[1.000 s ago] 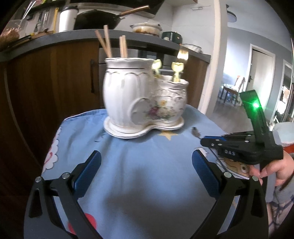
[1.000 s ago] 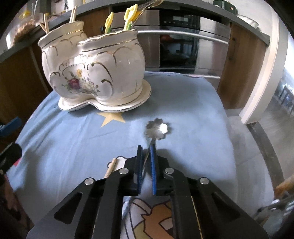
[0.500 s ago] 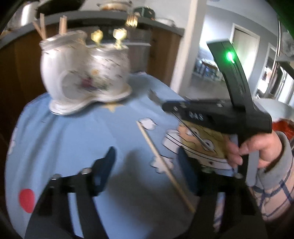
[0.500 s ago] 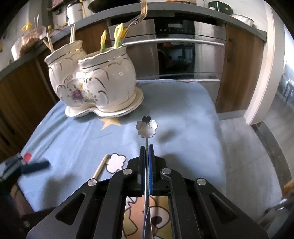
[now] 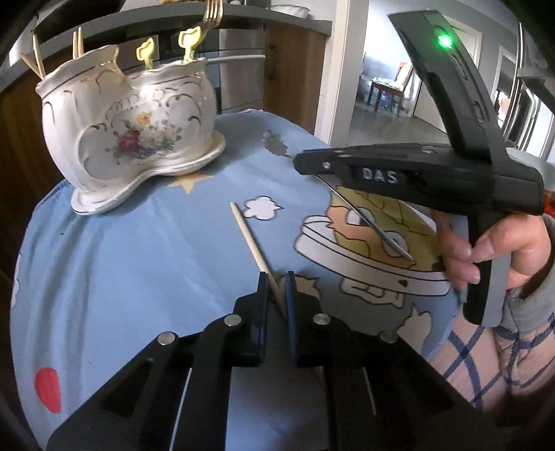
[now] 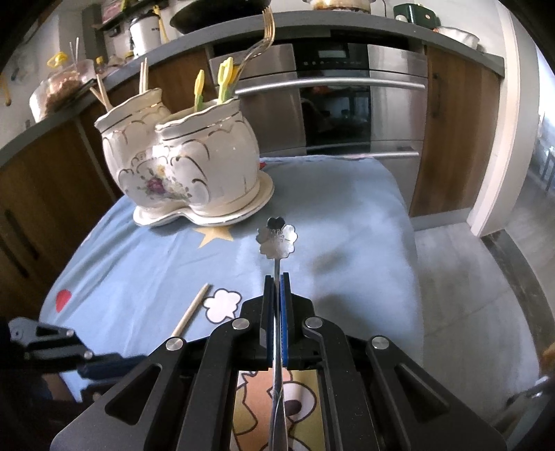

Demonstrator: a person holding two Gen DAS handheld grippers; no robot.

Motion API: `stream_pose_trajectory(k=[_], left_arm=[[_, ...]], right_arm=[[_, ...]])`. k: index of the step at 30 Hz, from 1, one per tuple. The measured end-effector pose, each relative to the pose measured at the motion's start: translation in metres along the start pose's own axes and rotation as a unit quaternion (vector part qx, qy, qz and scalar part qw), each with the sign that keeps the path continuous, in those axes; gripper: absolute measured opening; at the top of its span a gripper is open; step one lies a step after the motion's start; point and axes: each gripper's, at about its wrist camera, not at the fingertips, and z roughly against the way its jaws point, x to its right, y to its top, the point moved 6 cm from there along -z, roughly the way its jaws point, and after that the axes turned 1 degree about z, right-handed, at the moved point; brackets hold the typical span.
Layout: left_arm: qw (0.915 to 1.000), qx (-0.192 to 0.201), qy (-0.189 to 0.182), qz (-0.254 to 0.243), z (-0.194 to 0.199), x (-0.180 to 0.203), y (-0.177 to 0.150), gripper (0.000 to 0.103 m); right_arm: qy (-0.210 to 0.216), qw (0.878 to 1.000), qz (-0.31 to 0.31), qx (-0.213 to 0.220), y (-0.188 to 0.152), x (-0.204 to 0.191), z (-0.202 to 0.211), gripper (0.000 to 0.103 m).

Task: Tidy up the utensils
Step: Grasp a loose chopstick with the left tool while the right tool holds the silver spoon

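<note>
a blue cartoon-print cloth (image 5: pixel 145 263) covers the table, with wooden cabinets and a steel oven (image 6: pixel 360 100) on the far side. on the far left part of the cloth stands a white floral double-pot holder (image 5: pixel 131 132) on its own base; its left pot holds wooden chopsticks (image 5: pixel 36 62), its right pot two yellow-handled utensils (image 5: pixel 189 41) and a gold fork (image 6: pixel 265 31). at the near edge the left gripper (image 5: pixel 275 289) is clenched on the near part of a lone wooden chopstick (image 5: pixel 249 239), whose far end lies on the cloth beside a white cloud print. to the right, a hand (image 5: pixel 485 246) holds the right gripper (image 6: pixel 276 289), which is clamped on the stem of a silver flower-bowled spoon (image 6: pixel 276 237); the bowl is raised just above the cloth, near the holder's base.
</note>
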Motion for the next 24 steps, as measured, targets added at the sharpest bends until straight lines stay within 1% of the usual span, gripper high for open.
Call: stream_pose_trajectory(k=[4,9,14,17,19,21,24], left_arm=[[0.9997,0.0,0.022,-0.007,0.008,-0.02,0.001,0.005],[0.9984,0.001,0.055,-0.012,0.017,-0.055,0.003,0.005],[0.997,-0.013,0.073,-0.022,0.019,-0.08,-0.003,0.005],[0.9972,-0.016,0.072,-0.014,0.018,-0.09,-0.008,0.005],[0.9975,-0.014,0.069,-0.007,0.021,-0.093,-0.011,0.006],[0.9977,-0.017,0.066,0.003,0.023,-0.097,-0.018,0.006],[0.9983,-0.012,0.055,0.017,0.025,-0.1,-0.023,0.006]], right_arm=[[0.01,1.0,0.005,-0.009,-0.002,-0.005,-0.004,0.004],[0.037,0.998,0.033,-0.031,-0.01,-0.025,-0.012,0.004],[0.055,0.995,0.064,-0.048,-0.017,-0.044,-0.017,0.004],[0.054,0.994,0.073,-0.058,-0.02,-0.048,-0.018,0.004],[0.045,0.994,0.081,-0.061,-0.02,-0.049,-0.016,0.009],[0.036,0.993,0.097,-0.064,-0.023,-0.051,-0.015,0.009],[0.032,0.992,0.1,-0.064,-0.024,-0.053,-0.014,0.009]])
